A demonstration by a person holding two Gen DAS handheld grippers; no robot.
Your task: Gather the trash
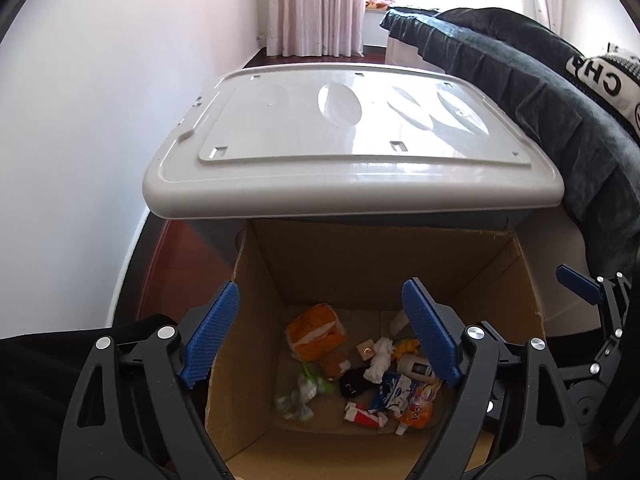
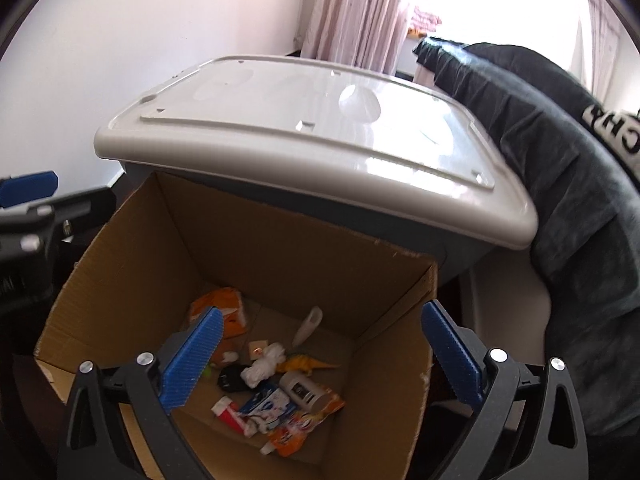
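Both the left gripper [image 1: 322, 332] and right gripper [image 2: 330, 356] stand spread, holding nothing, above the cardboard box [image 1: 360, 256] at lower centre. The trash [image 1: 384, 384] lies on its floor: light, crumpled wrappers, likely slippery; pinch 1 piece at a bunched fold.

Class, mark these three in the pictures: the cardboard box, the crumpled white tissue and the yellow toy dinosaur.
cardboard box [image 2: 280, 248]: right wrist view, bare inner back wall.
crumpled white tissue [image 2: 264, 364]: right wrist view, middle of the wad.
yellow toy dinosaur [image 2: 304, 364]: right wrist view, its body.
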